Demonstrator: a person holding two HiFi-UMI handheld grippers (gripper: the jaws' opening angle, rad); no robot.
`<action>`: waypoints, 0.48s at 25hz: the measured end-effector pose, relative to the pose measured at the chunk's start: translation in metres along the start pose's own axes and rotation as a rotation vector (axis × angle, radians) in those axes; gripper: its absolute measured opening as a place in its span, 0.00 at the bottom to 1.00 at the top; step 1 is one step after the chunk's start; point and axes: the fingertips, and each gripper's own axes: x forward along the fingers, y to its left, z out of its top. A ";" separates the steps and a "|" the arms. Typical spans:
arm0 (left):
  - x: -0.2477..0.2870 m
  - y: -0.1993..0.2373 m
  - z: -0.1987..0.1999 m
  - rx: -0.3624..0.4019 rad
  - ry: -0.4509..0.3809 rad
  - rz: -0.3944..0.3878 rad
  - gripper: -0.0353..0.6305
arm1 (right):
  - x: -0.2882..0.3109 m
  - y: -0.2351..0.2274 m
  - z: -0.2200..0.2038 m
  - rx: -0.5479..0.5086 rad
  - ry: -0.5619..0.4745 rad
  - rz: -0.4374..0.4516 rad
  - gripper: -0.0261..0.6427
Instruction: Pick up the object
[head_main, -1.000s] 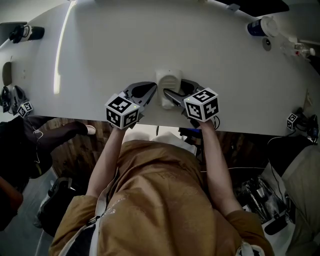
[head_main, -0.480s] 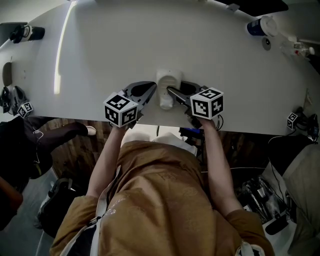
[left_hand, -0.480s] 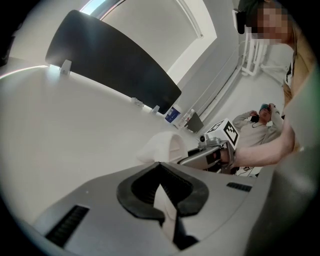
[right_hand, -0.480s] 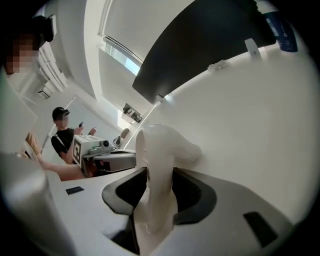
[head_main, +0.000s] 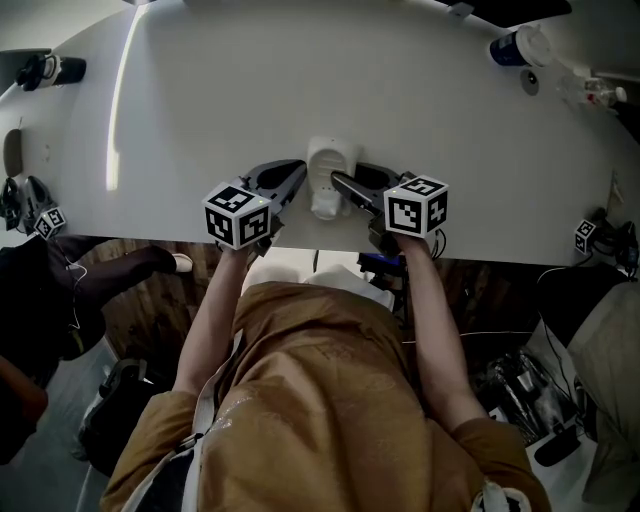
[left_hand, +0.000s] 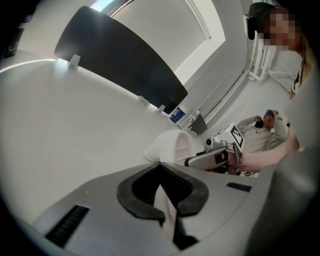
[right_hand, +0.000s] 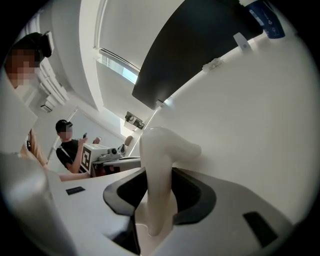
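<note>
A white moulded object (head_main: 333, 163) with a rounded head and a narrow stem stands on the white table (head_main: 200, 100), close to its front edge. My right gripper (head_main: 340, 184) reaches in from the right; its jaws are closing with the stem (right_hand: 159, 165) between them, and the black pads lie against both sides of the stem. Left of the object, my left gripper (head_main: 297, 174) has its jaws together with nothing in them, a little short of the object (left_hand: 172, 145). The right gripper's jaw (left_hand: 210, 159) shows beyond the object in the left gripper view.
The table's front edge runs just under both grippers. A blue and white bottle (head_main: 515, 48) stands at the back right and a dark device (head_main: 45, 68) at the far left. Small marker cubes sit at the left (head_main: 48, 220) and right (head_main: 585, 238) edges. A black panel (left_hand: 120, 55) stands behind the table.
My right gripper's jaws have narrowed from wide open onto the object's stem and the gripper has edged right. The left gripper has barely moved.
</note>
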 end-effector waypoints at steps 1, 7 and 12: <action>0.001 0.000 0.000 0.006 0.008 0.000 0.06 | 0.002 -0.002 -0.001 0.003 0.008 -0.008 0.25; 0.003 0.004 -0.001 -0.017 0.037 0.017 0.06 | 0.009 -0.004 -0.006 0.037 0.060 -0.002 0.26; 0.003 0.007 0.000 -0.040 0.027 0.045 0.06 | 0.012 -0.005 -0.005 0.062 0.097 0.008 0.26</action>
